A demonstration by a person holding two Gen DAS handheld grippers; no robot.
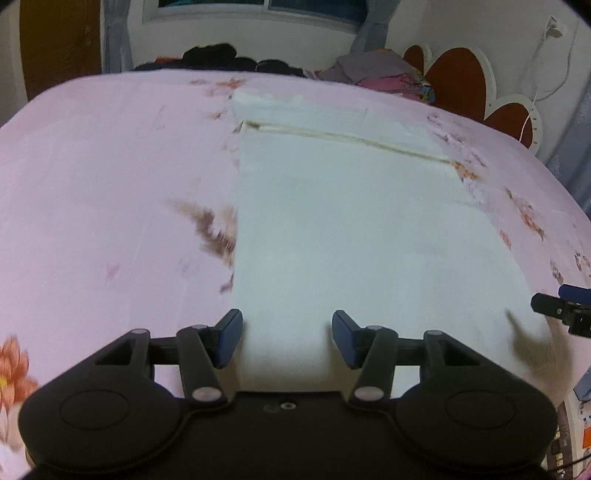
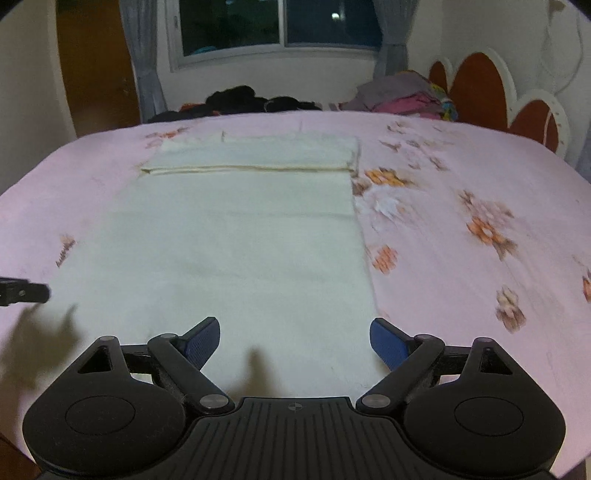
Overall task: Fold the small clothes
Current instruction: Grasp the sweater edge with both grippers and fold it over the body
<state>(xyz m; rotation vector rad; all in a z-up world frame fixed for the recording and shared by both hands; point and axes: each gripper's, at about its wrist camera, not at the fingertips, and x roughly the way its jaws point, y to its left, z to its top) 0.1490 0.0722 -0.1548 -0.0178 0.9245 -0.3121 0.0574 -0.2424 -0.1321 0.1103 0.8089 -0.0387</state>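
A cream-white garment point(image 1: 332, 221) lies flat on the pink floral bed sheet point(image 1: 92, 184), its far end folded over into a thick band point(image 1: 314, 109). My left gripper point(image 1: 287, 321) hovers over the garment's near left edge, open, with nothing pinched between its blue pads. In the right wrist view the same garment point(image 2: 240, 240) spreads out ahead. My right gripper point(image 2: 295, 326) stands wide open above the garment's near right part, its right pad close to the cloth's side edge. Each view catches the other gripper at its margin: the right gripper point(image 1: 561, 314) and the left gripper point(image 2: 26, 291).
Dark clothes point(image 2: 240, 98) are piled at the bed's far edge, with a heap of grey and pink clothes point(image 2: 402, 94) to their right. A white headboard with red heart panels point(image 2: 476, 85) stands at the right. A window point(image 2: 277, 26) is behind.
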